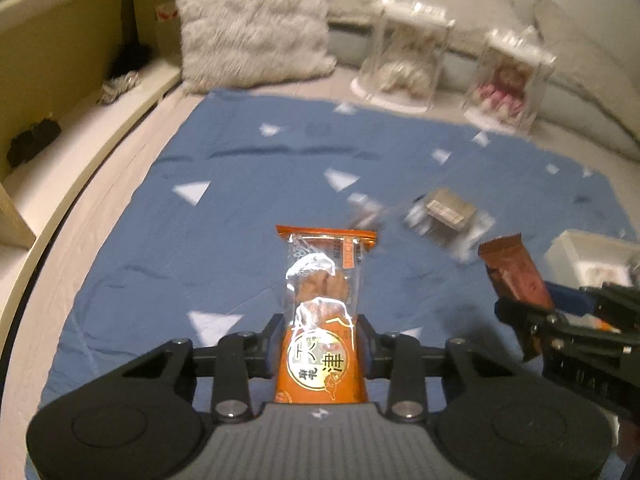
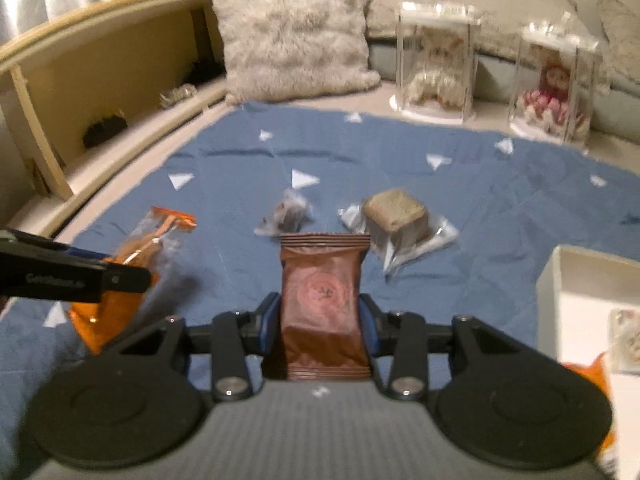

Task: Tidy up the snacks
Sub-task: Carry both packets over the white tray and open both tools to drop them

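**Both grippers have a snack each, over the blue blanket**

Far left there's a wooden shelf (image 2: pixel 100 92), then a fluffy pillow (image 2: pixel 292 36) at the back. The left gripper (image 1: pixel 320 340) is clamped on an orange cookie pack (image 1: pixel 324 304), held upright above the blue blanket (image 1: pixel 240 184). Next over, two clear-wrapped snacks lie on the blanket near each other: a small dark one (image 2: pixel 290 214) and a tan cube (image 2: pixel 398 214). The right gripper (image 2: pixel 320 320) is squeezed onto a brown wrapper (image 2: pixel 324 300). On the right sits a white box (image 2: pixel 580 280), with two clear doll cases (image 2: pixel 436 60) behind it.
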The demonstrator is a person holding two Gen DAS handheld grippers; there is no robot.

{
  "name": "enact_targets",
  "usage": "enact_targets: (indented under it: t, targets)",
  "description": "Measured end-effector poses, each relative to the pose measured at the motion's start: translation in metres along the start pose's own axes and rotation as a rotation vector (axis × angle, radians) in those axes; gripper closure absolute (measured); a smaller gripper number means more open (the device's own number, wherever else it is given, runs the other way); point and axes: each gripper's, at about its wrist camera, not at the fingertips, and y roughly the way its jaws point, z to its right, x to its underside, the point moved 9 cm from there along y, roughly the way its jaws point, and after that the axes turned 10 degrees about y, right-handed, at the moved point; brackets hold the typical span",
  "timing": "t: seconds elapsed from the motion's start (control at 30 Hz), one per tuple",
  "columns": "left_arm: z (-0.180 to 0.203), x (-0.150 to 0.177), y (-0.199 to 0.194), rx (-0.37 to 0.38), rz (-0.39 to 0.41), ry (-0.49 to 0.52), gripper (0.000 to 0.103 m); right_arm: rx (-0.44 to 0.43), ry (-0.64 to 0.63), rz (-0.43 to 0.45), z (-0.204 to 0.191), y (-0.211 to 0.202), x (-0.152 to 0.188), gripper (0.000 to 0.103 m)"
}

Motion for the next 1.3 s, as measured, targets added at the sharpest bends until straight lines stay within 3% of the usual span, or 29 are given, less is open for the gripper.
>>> enact_targets:
  t: [0.3, 0.83, 1.1, 1.3]
  targets:
    - [0.083, -0.043, -0.037, 0.106, 0.099, 0.019, 0.064, 0.028, -0.039, 0.1, 0.047, -0.079, -0.034, 0.056]
    - [0.236, -0.082, -0.038, 0.275, 0.113, 0.087, 0.064, 0.244, 0.044, 0.142, 0.195, -0.162, -0.032, 0.056]
    - [0.312, -0.078, -0.027, 0.352, 0.079, 0.16, 0.064, 0.284, 0.125, 0.151, 0.25, -0.178, -0.018, 0.056]
    - [0.355, -0.066, 0.002, 0.42, 0.002, 0.155, 0.064, 0.304, 0.171, 0.126, 0.28, -0.178, 0.0, 0.056]
